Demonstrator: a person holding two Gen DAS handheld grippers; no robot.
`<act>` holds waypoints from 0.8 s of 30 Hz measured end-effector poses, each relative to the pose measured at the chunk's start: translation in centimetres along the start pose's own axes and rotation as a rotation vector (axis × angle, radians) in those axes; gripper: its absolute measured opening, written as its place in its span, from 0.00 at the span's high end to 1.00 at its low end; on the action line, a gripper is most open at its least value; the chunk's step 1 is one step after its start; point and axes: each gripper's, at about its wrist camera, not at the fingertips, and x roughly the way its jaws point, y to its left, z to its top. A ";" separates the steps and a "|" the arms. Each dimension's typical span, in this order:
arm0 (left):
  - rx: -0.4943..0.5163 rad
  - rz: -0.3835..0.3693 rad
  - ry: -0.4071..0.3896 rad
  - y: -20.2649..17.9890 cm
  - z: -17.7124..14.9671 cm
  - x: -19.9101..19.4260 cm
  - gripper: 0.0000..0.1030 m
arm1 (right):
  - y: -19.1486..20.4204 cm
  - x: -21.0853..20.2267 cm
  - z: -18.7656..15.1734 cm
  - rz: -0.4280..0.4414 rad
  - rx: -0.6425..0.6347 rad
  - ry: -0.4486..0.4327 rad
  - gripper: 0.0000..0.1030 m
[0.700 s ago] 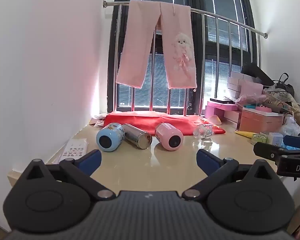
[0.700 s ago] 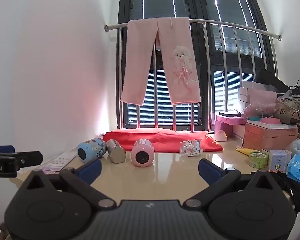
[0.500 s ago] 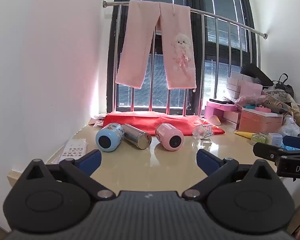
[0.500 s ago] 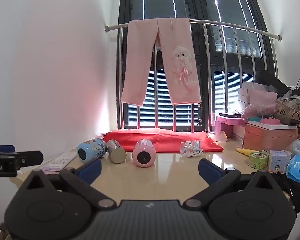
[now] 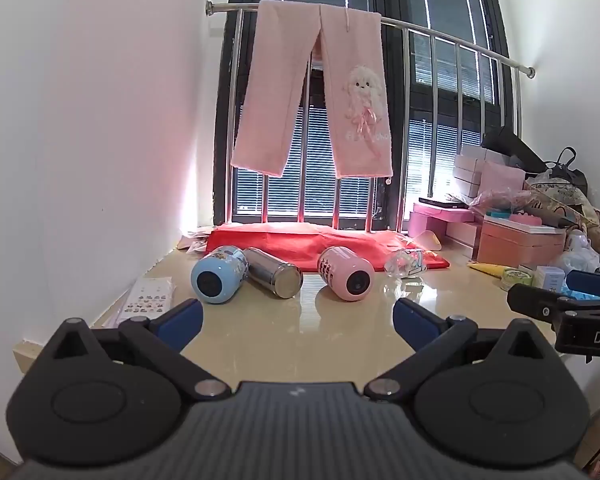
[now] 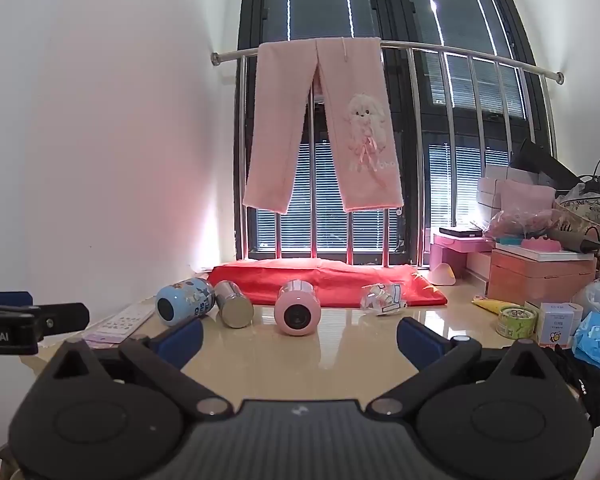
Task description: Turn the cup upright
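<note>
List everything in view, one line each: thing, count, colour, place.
blue cup: 1, lying on countertop, left
steel cup: 1, silver, lying beside blue cup
pink cup: 1, lying, centre
red cloth: 1, below window
pink trousers: 1, hung on railing
sticker sheet: 1, white, left edge
crumpled wrapper: 1, clear, right of pink cup
boxes: several, pink, right
left hand-held gripper: open
right hand-held gripper: open
</note>
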 end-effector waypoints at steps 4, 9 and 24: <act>0.001 0.000 -0.002 0.0 0.1 0.0 0.00 | 0.0 0.0 0.0 0.001 0.000 0.000 0.00; 0.001 -0.001 -0.003 0.0 0.1 0.1 0.00 | 0.1 -0.1 0.0 0.000 -0.001 -0.001 0.00; 0.007 -0.008 -0.016 0.2 0.1 -0.1 0.00 | 0.2 -0.5 0.3 -0.001 -0.005 -0.002 0.00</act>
